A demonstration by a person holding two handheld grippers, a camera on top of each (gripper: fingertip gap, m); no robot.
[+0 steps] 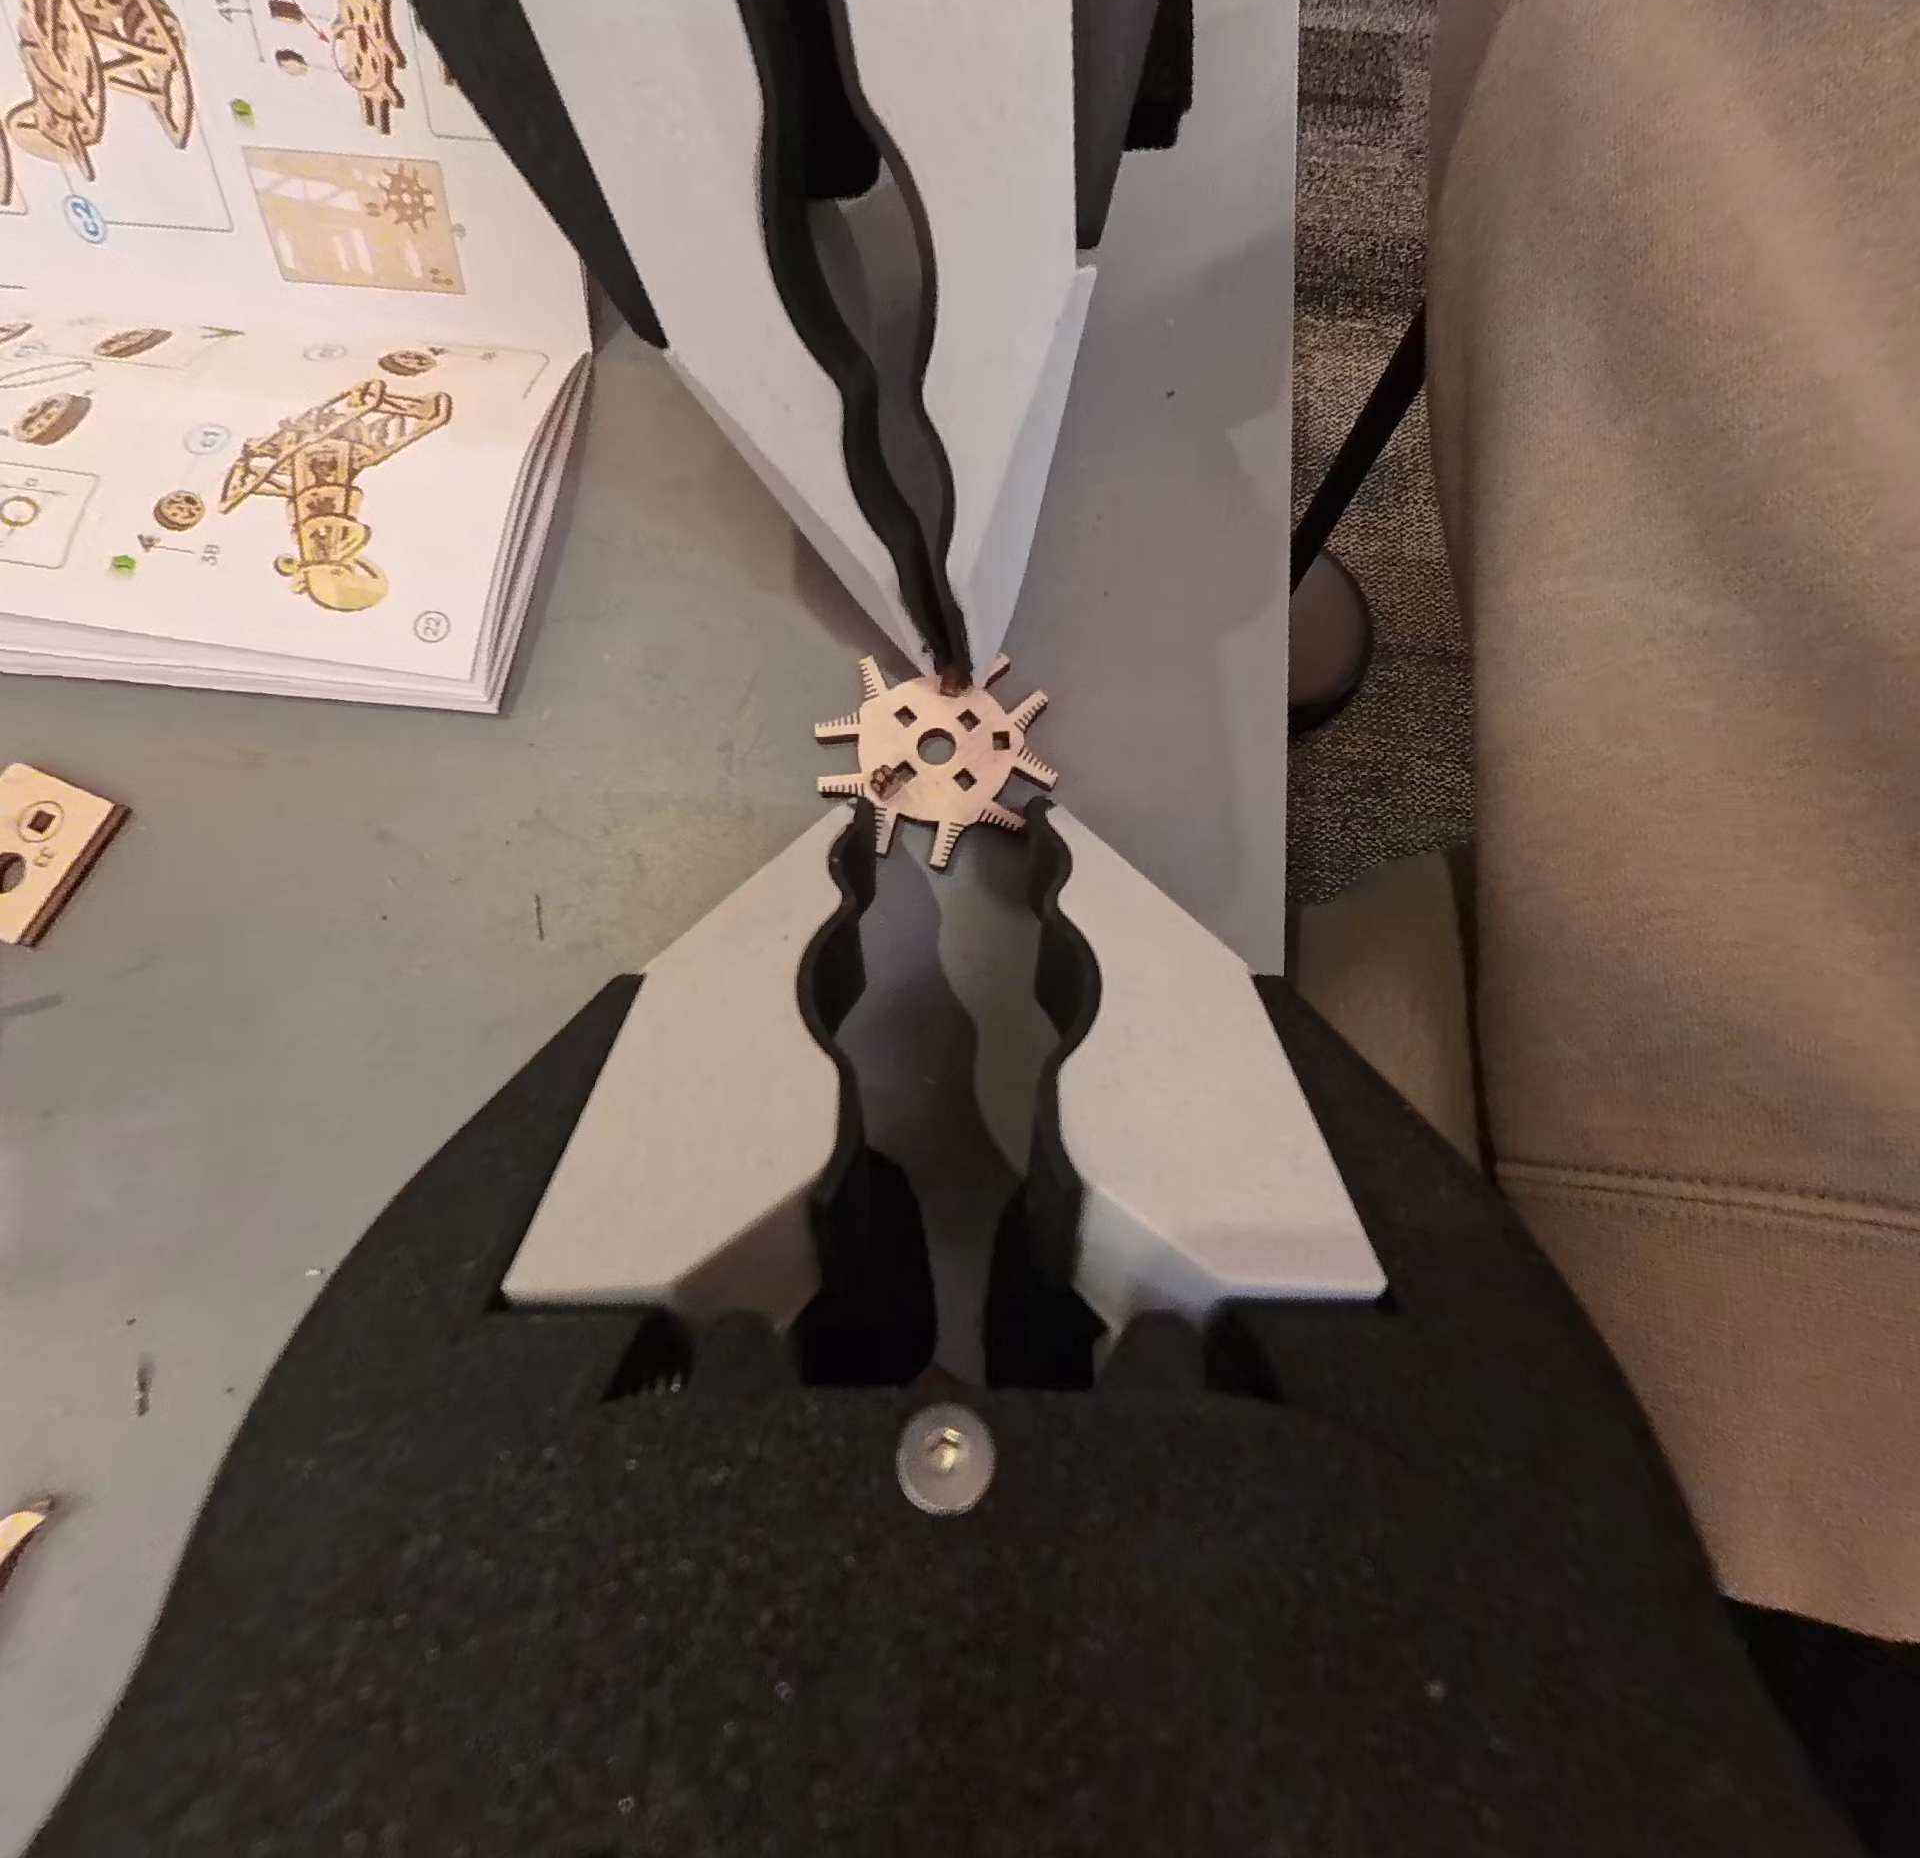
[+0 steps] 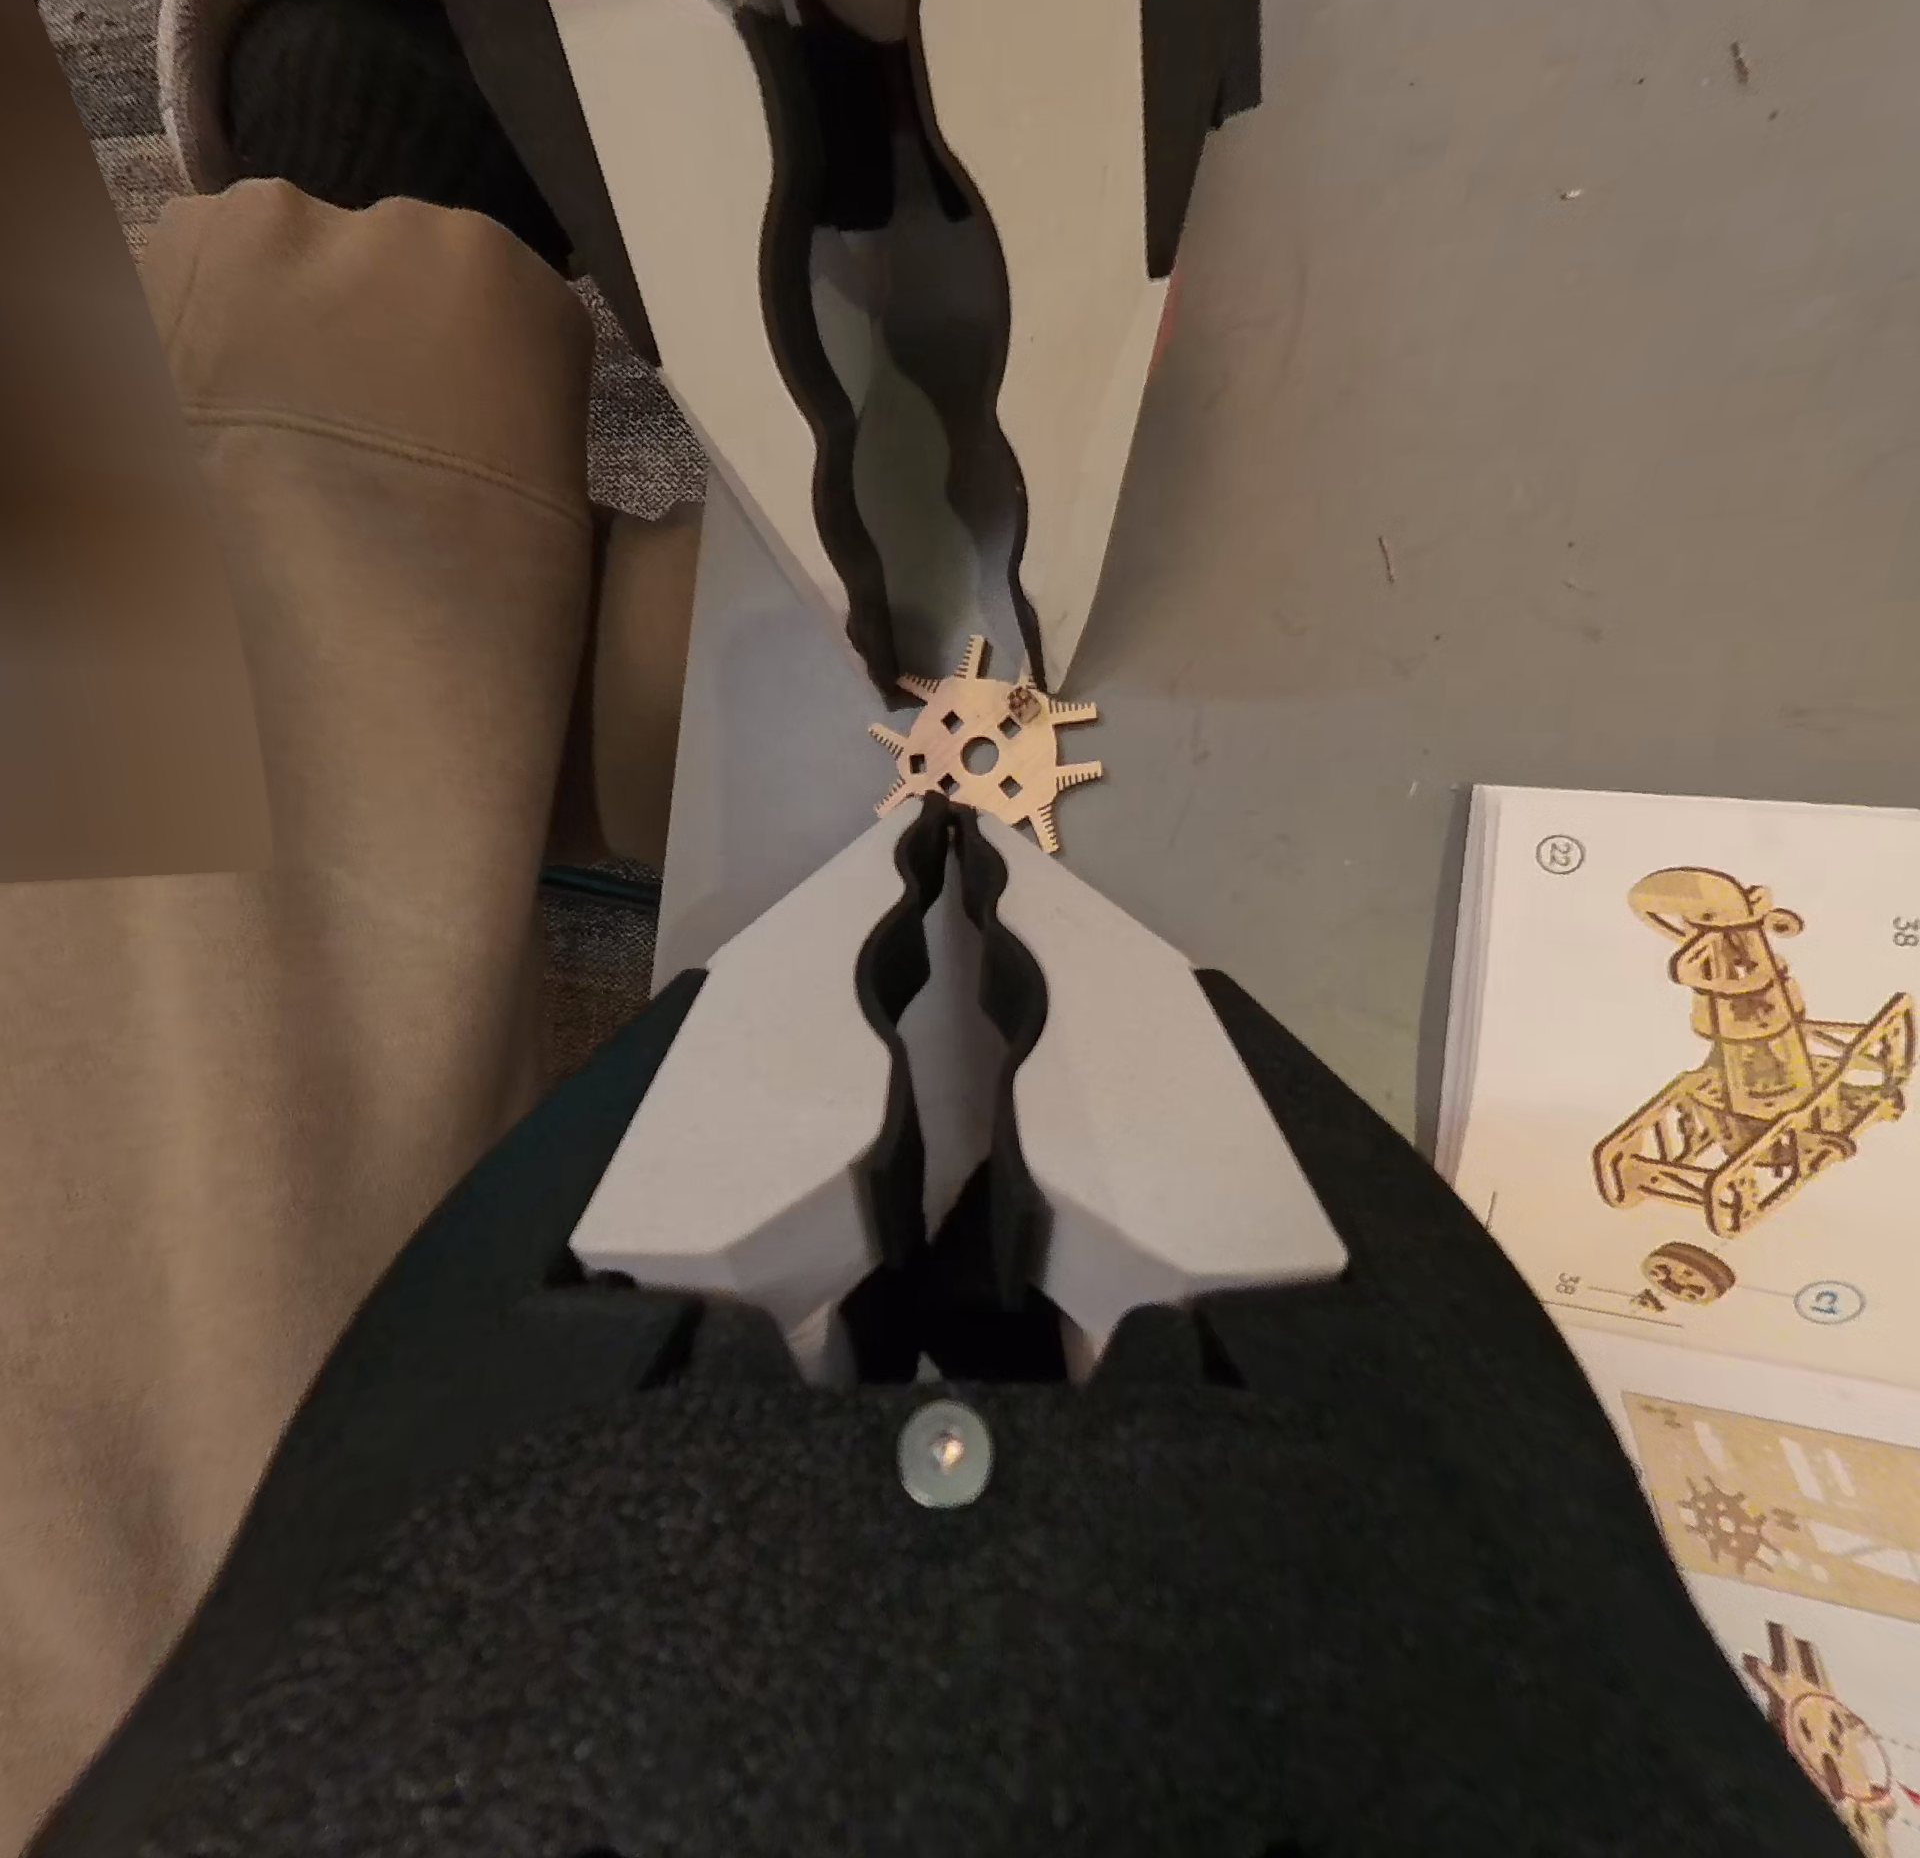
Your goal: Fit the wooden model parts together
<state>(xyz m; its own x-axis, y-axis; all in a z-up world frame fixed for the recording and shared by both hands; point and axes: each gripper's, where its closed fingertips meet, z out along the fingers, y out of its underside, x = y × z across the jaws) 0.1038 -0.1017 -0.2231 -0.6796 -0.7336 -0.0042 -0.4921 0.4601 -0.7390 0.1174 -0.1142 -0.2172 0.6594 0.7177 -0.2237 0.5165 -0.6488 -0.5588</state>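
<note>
A small wooden spoked wheel (image 1: 935, 759) with square holes and a centre hole hangs above the grey table. A tiny brown peg (image 1: 886, 778) sits in one hole. My right gripper (image 2: 943, 821) is shut on the wheel's (image 2: 977, 754) near rim; in the left wrist view it (image 1: 948, 660) comes in from the top. My left gripper (image 1: 945, 826) is open, its two fingertips on either side of the wheel's near spokes. In the right wrist view it (image 2: 956, 670) faces me from above, jaws apart; I cannot tell if they touch the spokes.
An open instruction booklet (image 1: 260, 354) lies on the table (image 1: 416, 977); it also shows in the right wrist view (image 2: 1714, 1081). Loose wooden parts (image 1: 42, 852) lie at the left edge. A person's beige sleeve (image 1: 1662, 665) fills the table's side.
</note>
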